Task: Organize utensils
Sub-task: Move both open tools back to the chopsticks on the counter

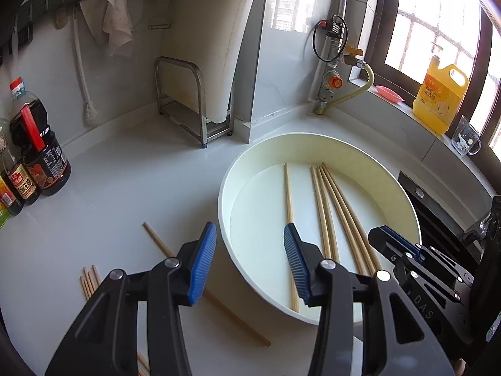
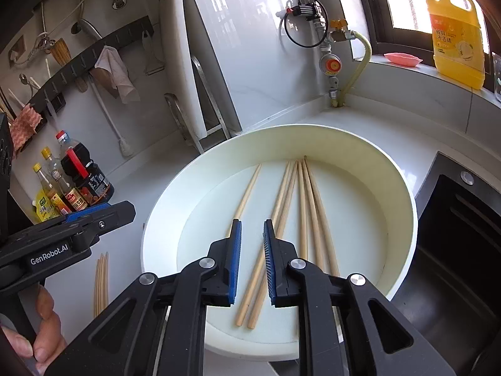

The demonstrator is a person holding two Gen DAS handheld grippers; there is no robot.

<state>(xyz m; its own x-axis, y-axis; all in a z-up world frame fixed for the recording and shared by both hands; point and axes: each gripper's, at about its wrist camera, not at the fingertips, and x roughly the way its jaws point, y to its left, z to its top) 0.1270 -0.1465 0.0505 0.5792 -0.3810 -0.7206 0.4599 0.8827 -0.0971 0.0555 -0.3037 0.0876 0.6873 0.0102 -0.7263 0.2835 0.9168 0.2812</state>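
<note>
The step in hand looks like gathering chopsticks into the cream basin (image 2: 404,206), which sits on the table (image 1: 125,188) toward its far edge, beside the dark sink. Several chopsticks (image 2: 308,206) already lie in it. The left gripper (image 1: 250,257) hangs over the basin's near rim, fingers apart and empty; the right gripper (image 2: 252,260), fingers narrowly parted, grips nothing. Next, likely, the loose chopstick (image 1: 156,239) and the small bundle (image 1: 89,280) nearer the table's front edge need a low, closing pinch.

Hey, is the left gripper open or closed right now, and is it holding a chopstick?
Open and empty. The left gripper has a wide gap between its blue pads, straddling the rim of the basin, with nothing pinched; a chopstick lies loose in the basin.
</note>
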